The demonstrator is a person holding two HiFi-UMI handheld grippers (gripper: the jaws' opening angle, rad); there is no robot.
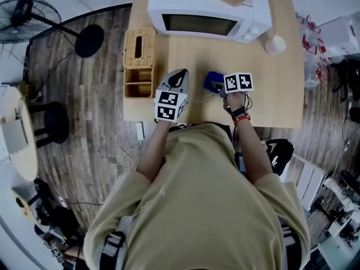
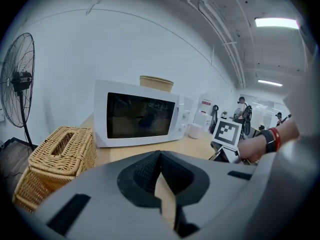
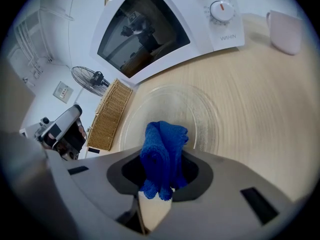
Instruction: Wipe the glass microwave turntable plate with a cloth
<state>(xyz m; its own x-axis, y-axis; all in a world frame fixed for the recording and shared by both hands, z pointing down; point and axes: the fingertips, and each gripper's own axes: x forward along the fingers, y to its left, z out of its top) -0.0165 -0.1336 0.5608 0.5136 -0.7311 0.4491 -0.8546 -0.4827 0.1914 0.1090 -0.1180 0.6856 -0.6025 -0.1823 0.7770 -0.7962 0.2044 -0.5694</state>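
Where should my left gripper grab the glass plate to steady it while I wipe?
The plate lies flat on the table, so only its thin edge offers a bite. Probably take the left rim, coming in low from the basket side; the cloth in the right gripper sits at the near edge.

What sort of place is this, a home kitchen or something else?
Probably an office or lab break corner, not a home kitchen: a white microwave and wicker tissue box sit on a wooden table, a pedestal fan stands beside it, and strip lights run along an exposed ceiling.
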